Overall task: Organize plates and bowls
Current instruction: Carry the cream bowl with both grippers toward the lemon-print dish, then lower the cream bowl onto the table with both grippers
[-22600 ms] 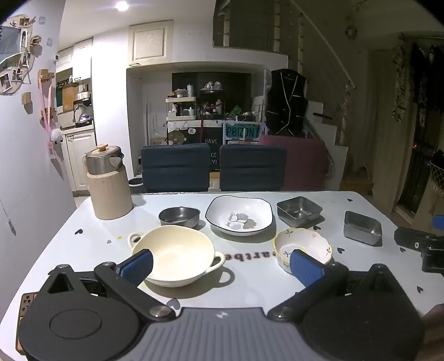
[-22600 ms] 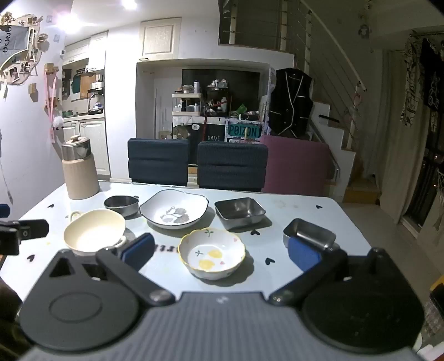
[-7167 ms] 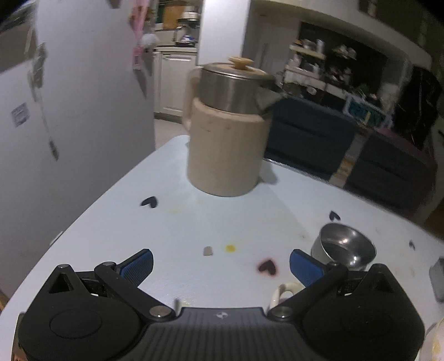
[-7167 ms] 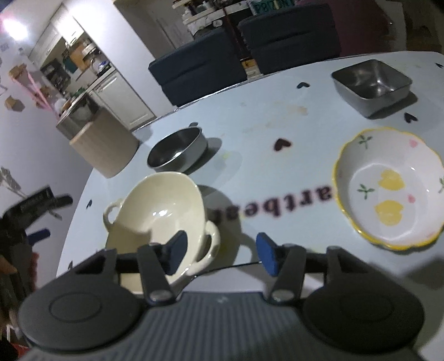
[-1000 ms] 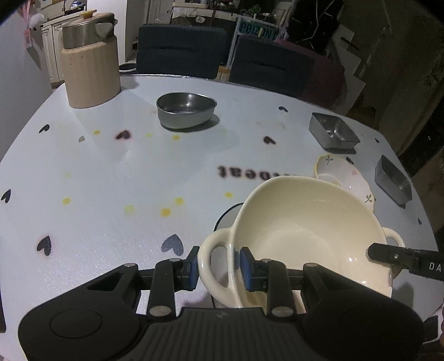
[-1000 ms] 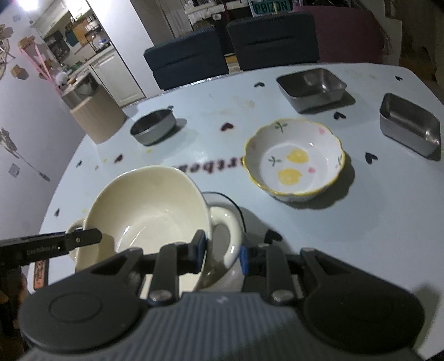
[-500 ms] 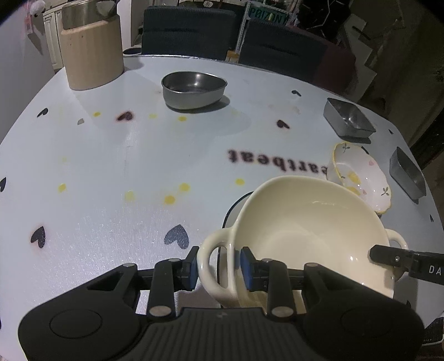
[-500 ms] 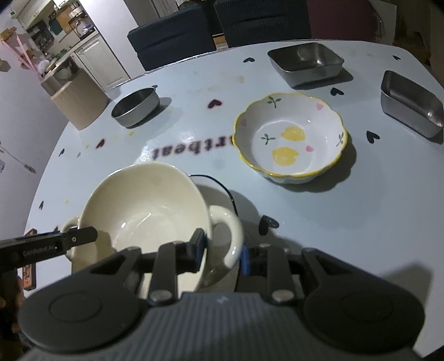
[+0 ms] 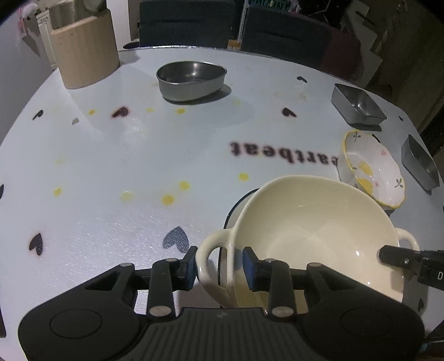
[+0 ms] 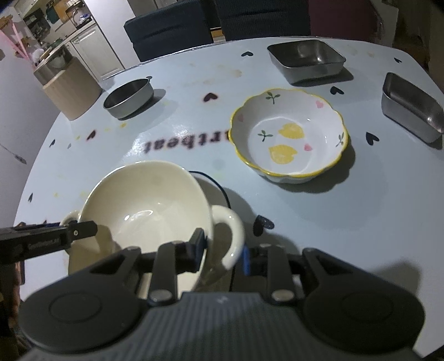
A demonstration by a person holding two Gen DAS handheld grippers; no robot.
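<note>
A cream two-handled bowl (image 9: pixel 305 222) (image 10: pixel 144 200) is held between both grippers just over a white plate whose dark rim (image 9: pixel 230 205) (image 10: pixel 219 183) shows beneath it. My left gripper (image 9: pixel 219 263) grips the bowl's left handle, one pad outside the loop and one against the inner wall; its jaws are opening slightly, but the pads still touch. Shut on the right handle the same way is my right gripper (image 10: pixel 222 250). Each gripper's tip shows in the other's view. A scalloped bowl with yellow hearts (image 9: pixel 371 172) (image 10: pixel 288 138) stands to the right.
On the white table (image 9: pixel 138 155) stand a round steel bowl (image 9: pixel 191 79) (image 10: pixel 129 97), two square steel tins (image 9: pixel 356 104) (image 9: pixel 419 161) at the far right, and a beige jug (image 9: pixel 86 47) at the far left. Dark chairs (image 9: pixel 188 25) line the far edge.
Both grippers have sunk a little with the cream bowl and tilted further down, bringing it closer to the plate. The grips on the handles look the same.
</note>
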